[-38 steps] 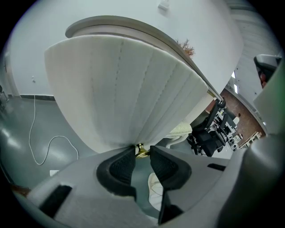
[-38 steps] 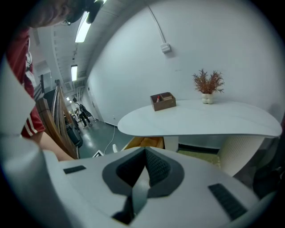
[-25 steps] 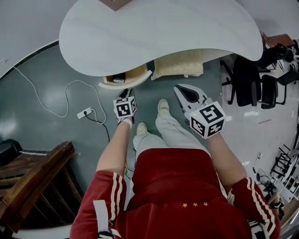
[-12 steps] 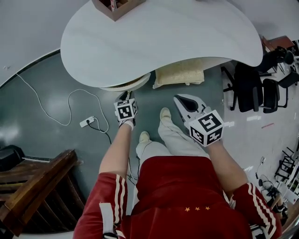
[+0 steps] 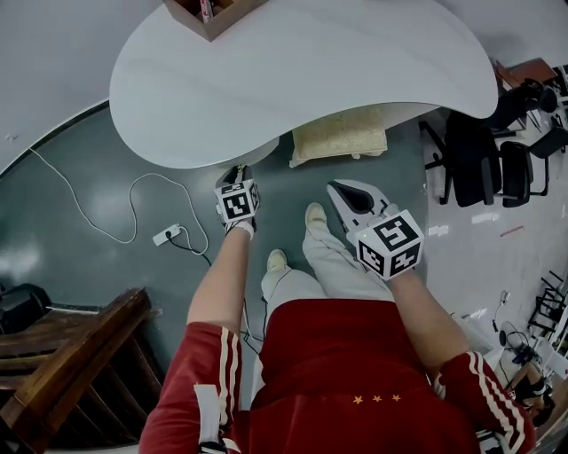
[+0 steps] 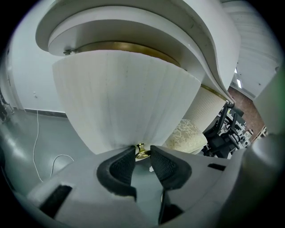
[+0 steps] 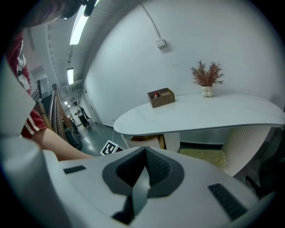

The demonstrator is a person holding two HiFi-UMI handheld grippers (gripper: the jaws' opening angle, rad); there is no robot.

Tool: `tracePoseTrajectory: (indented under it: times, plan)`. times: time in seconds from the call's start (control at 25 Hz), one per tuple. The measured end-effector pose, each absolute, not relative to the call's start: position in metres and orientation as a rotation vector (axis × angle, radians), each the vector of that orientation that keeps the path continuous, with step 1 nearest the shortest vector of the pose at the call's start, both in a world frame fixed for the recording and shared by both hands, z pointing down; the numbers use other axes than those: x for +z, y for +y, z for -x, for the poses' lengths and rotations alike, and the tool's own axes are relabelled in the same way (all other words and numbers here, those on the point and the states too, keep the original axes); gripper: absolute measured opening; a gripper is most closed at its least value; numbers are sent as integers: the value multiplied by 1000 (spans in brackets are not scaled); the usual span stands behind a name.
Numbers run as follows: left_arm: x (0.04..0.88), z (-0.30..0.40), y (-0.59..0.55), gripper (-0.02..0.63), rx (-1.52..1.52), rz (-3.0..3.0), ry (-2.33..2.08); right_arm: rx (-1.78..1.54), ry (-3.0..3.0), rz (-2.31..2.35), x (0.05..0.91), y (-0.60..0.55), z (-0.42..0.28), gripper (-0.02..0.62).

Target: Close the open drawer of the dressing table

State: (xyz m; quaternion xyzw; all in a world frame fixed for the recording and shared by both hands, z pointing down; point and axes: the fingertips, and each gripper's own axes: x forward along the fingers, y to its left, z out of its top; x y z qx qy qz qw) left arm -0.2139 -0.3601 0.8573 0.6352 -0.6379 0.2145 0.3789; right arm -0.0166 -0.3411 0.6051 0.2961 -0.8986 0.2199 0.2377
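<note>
The dressing table's white curved top (image 5: 302, 62) fills the upper head view. Its rounded ribbed drawer front (image 6: 120, 98) stands right before my left gripper (image 6: 142, 156), and only a thin edge of the drawer (image 5: 259, 153) shows from under the top. My left gripper (image 5: 232, 174) is shut on the drawer's small brass knob (image 6: 141, 151), one dark pad on either side of it. My right gripper (image 5: 343, 188) hangs in the air to the right, above the person's legs, shut with nothing between its pads (image 7: 151, 164).
A cream cushioned stool (image 5: 339, 135) sits under the table right of the drawer. A power strip with a white cable (image 5: 166, 235) lies on the floor at left, dark wooden furniture (image 5: 71, 355) lower left, black chairs (image 5: 484, 160) at right. A wooden box (image 5: 209, 13) stands on the tabletop.
The drawer has slid in under the tabletop; its wooden inside no longer shows. My left gripper moved toward the table with the knob. The right gripper stayed put.
</note>
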Motion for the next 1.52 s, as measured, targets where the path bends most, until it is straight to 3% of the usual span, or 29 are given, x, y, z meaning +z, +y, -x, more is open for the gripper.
tracePoseTrajectory:
  times: [1.52]
  plan:
    - [851,242,-423,109,372,-1674,-1876,624,-2487,-896,646,-352,-7,5]
